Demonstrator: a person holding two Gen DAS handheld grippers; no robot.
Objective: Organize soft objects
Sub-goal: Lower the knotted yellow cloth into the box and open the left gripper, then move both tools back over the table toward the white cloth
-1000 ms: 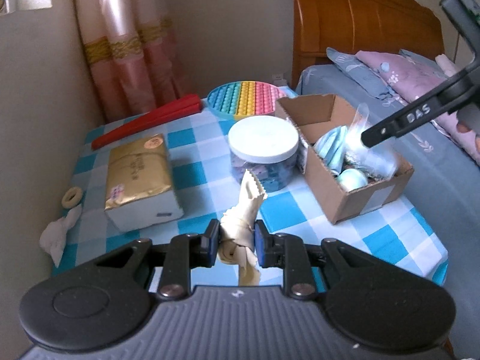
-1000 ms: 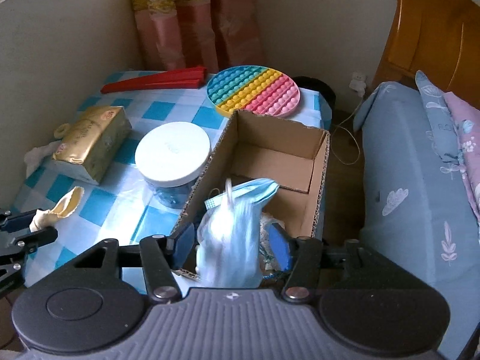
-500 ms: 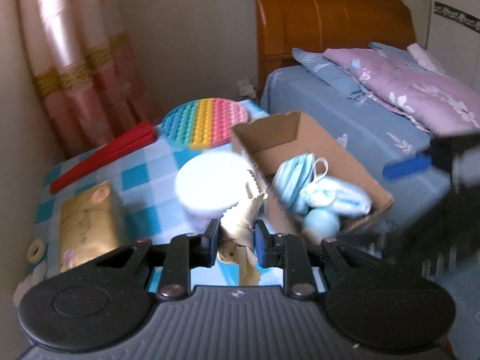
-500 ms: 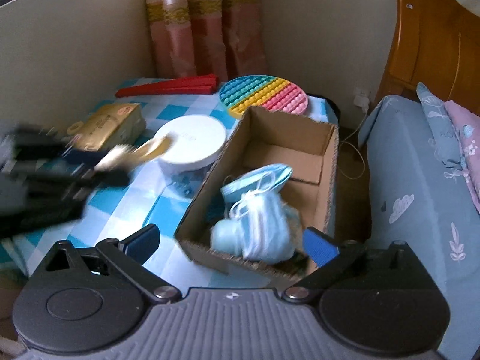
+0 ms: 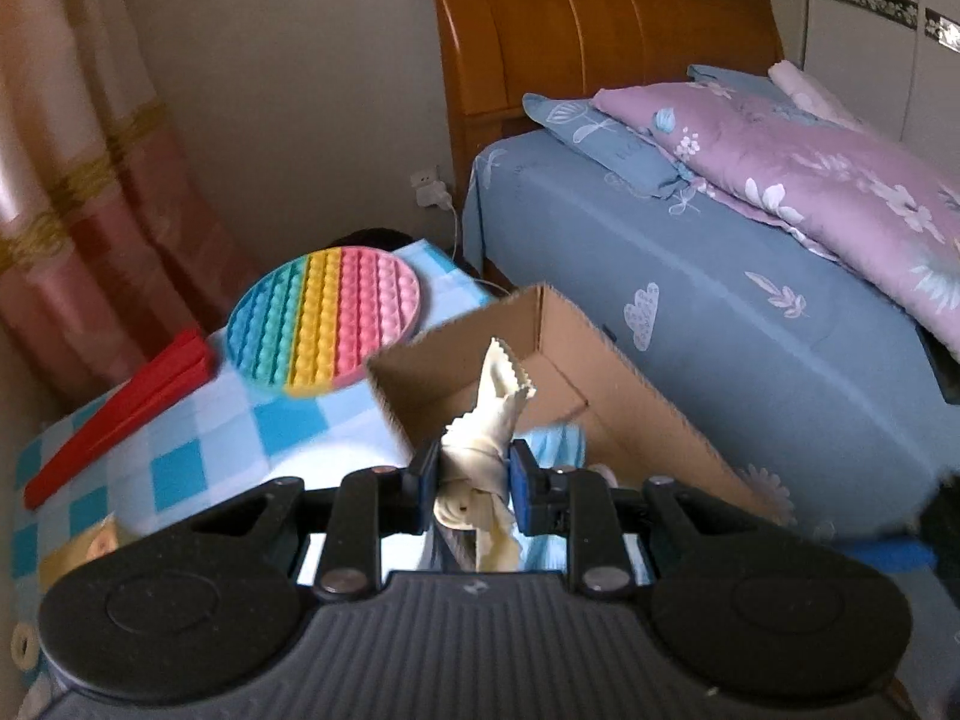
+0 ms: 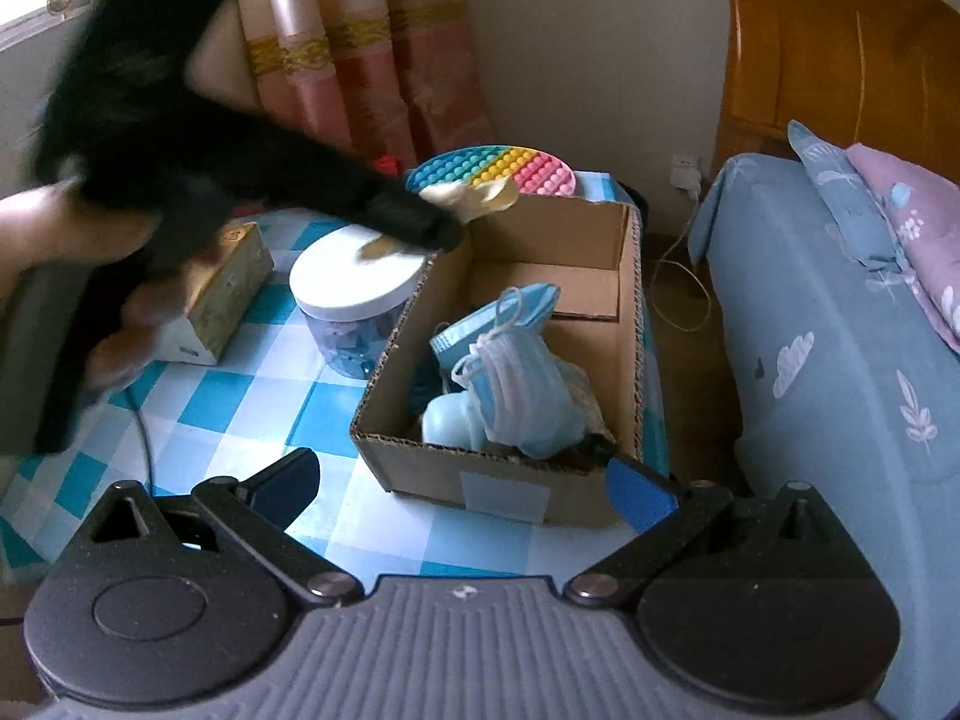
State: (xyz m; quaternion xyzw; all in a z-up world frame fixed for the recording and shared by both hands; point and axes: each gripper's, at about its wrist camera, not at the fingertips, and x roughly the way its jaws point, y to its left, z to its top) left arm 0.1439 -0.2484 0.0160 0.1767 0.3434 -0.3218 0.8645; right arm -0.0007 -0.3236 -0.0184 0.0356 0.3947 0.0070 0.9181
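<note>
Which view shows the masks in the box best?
Right wrist: the masks lie in plain sight inside the box. Left wrist shows only a blue sliver behind the cloth in the left gripper.

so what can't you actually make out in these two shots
- Left claw, right wrist view: motion blur smears it and the hand to dark shapes.
- Cream cloth, left wrist view: its lower end is behind the claw body.
- Cardboard box, left wrist view: the claw covers most of what is inside.
- Jar, right wrist view: its bluish contents are too small to identify.
</note>
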